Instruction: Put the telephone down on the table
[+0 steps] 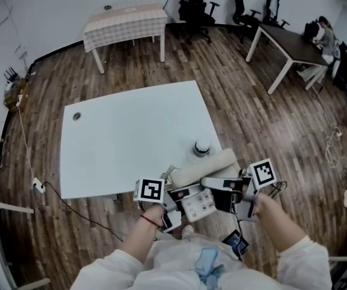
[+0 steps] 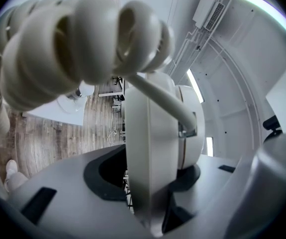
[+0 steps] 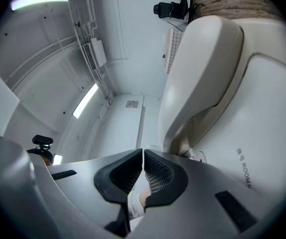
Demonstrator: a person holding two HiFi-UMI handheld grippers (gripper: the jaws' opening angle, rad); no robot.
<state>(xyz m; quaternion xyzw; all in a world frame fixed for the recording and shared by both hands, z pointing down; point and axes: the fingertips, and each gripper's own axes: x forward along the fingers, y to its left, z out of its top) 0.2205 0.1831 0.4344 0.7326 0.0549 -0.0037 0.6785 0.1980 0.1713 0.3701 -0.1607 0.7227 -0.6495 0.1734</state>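
From my head, the closest things are my two white sleeves (image 1: pixel 110 270). My left hand (image 1: pixel 151 217) and my right hand (image 1: pixel 265 208) each hold one pair of tongs. That makes two tongs.

The left tongs (image 1: pixel 176 199) and the right tongs (image 1: pixel 232 199) have one telephone (image 1: pixel 198 204) between them. It is up in front of me, by the near corner of the white table (image 1: pixel 125 138). I cannot tell if it touches the table. Its handset (image 1: pixel 204 169) lies along the top, and its curly cord (image 1: pixel 168 174) hangs at the left.

One small round pot (image 1: pixel 201 148) stands on the table, just past the handset. I cannot see what is in it.

Far off there is one table with a checked cloth (image 1: pixel 125 18), one dark desk (image 1: pixel 288 41) and three black chairs (image 1: pixel 194 2).

In the left gripper view, my left tongs (image 2: pixel 147 183) are clamped on the telephone (image 2: pixel 150 148), one pad on each side. The curly cord (image 2: pixel 78 39) loops right in front.

In the right gripper view, my right tongs (image 3: pixel 143 176) are pressed together, and I see nothing between the pads. The telephone (image 3: pixel 242 108) is just beside them, with the handset (image 3: pixel 202 78) sitting on it.
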